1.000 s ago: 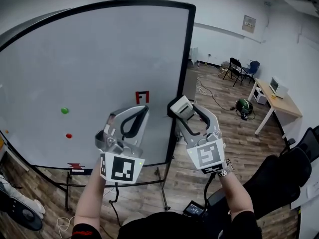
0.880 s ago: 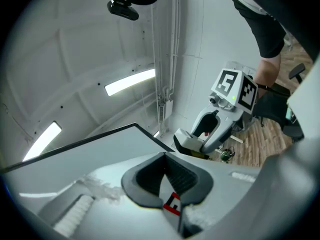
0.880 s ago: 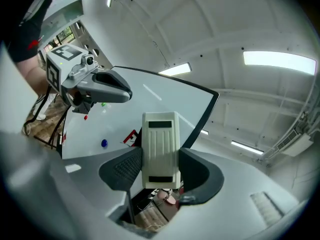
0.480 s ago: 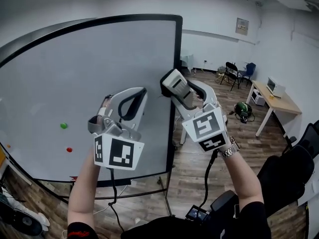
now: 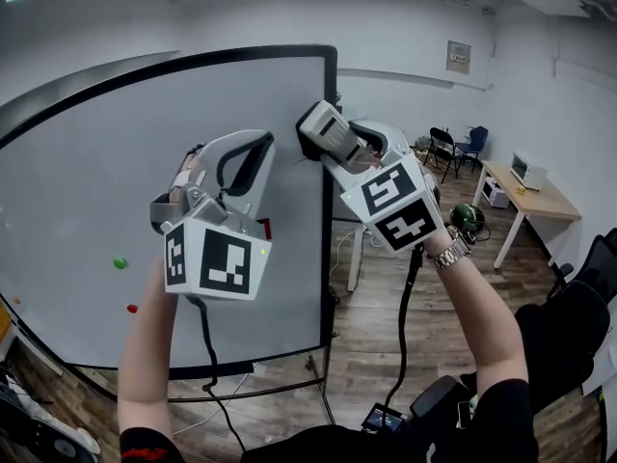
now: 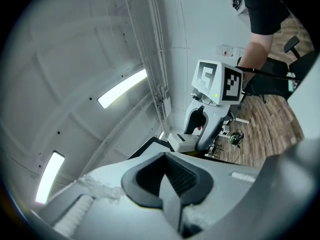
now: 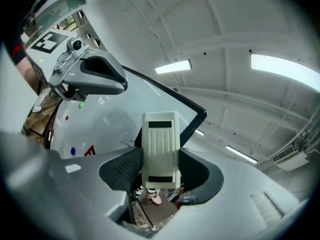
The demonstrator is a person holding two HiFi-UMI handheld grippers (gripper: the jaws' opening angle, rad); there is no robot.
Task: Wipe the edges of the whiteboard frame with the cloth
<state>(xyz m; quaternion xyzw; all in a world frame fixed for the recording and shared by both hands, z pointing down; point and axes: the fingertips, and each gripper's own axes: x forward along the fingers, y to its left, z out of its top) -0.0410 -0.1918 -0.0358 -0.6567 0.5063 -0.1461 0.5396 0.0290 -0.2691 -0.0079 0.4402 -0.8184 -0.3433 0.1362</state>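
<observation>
Right tongs [image 5: 323, 143] clamp a white eraser [image 7: 160, 149] at the whiteboard frame [image 5: 329, 222].

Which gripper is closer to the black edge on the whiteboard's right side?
Right. The right gripper, holding an eraser, is right at that edge near its top. The left gripper is further left, in front of the white surface.

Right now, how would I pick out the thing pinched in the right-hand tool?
Find the big whiteboard with the black frame and follow its right edge up. There the right gripper is shut on a block. Unlike the small green magnet and red magnet on the board, it is cream, ribbed and oblong, with a dark strip at each end.
</observation>
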